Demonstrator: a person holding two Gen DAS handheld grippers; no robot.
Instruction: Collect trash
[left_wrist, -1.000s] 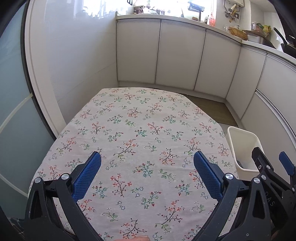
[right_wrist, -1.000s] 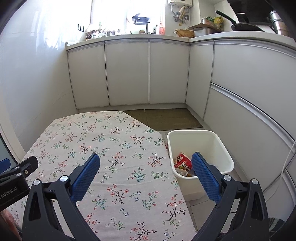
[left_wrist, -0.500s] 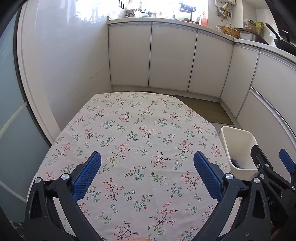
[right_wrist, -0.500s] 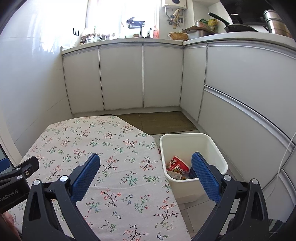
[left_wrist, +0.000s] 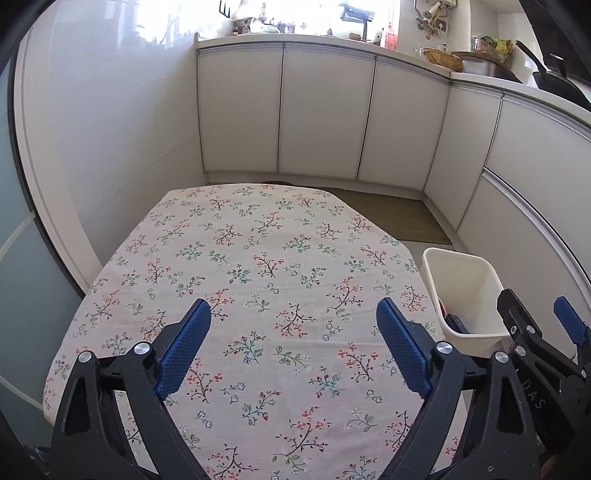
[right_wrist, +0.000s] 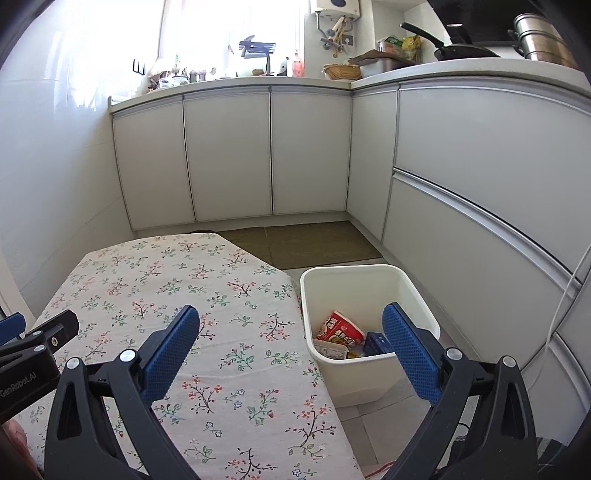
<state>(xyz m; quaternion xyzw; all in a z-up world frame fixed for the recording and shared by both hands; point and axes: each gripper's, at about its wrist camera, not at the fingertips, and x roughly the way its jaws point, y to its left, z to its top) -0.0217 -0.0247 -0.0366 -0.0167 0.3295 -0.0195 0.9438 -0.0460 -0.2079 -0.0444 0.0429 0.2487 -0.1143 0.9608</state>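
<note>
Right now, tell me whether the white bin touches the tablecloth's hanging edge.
Cannot tell. In the right wrist view the white bin stands on the floor right beside the tablecloth, whose edge overlaps the bin's near wall, hiding any gap.

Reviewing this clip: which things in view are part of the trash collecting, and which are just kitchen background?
Part of the job:
- white bin on the floor beside the table
- red wrapper and blue packet inside it
- left gripper and right gripper, both open

Background:
- floral tablecloth
- cabinets
- frying pan
- steel pots
- floor mat
</note>
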